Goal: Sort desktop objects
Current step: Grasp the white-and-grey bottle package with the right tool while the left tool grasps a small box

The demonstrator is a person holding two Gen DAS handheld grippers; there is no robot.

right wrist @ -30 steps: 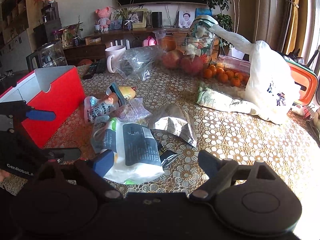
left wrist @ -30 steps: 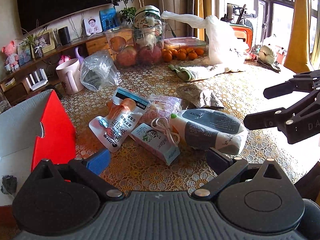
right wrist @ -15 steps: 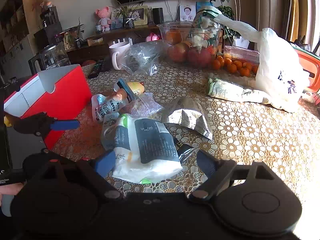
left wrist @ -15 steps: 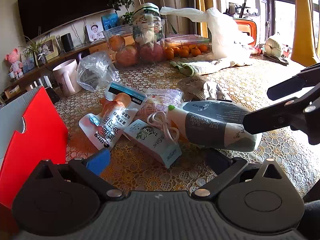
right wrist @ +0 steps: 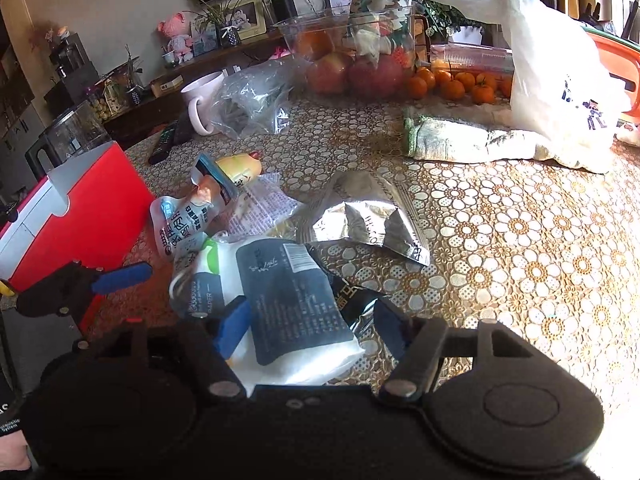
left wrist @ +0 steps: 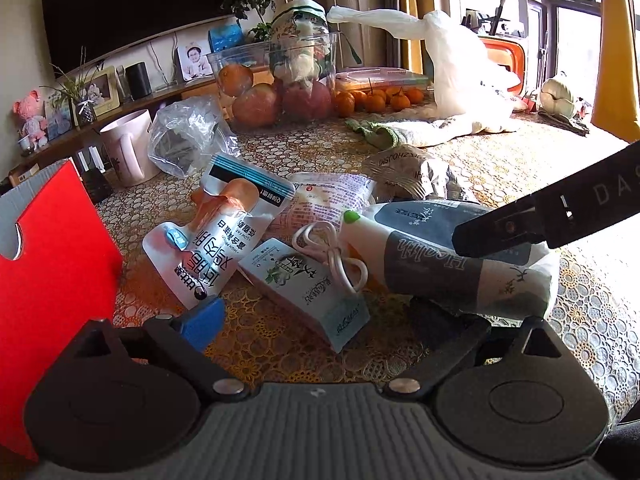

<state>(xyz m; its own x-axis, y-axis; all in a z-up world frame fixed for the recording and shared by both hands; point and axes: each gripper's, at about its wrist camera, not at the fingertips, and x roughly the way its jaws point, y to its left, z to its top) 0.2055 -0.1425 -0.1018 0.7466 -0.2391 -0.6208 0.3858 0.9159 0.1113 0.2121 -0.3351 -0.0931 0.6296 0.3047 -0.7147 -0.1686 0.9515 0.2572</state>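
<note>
**Grey-and-white tissue pack between my right fingers**

Grey-banded tissue pack (right wrist: 280,312) lies near me on the lace tablecloth (right wrist: 520,240), and my right gripper (right wrist: 310,330) straddles it with both fingers spread, the blue pad (right wrist: 232,328) touching its left side. I cannot tell whether it is gripped yet. My left gripper (left wrist: 316,316) hangs open over the small carton (left wrist: 308,284) and the white cable (left wrist: 332,252). Left of those lies the printed pouch (left wrist: 212,248); the red box (left wrist: 52,264) stands at far left. A crumpled foil bag (right wrist: 372,216) sits farther away.
</note>
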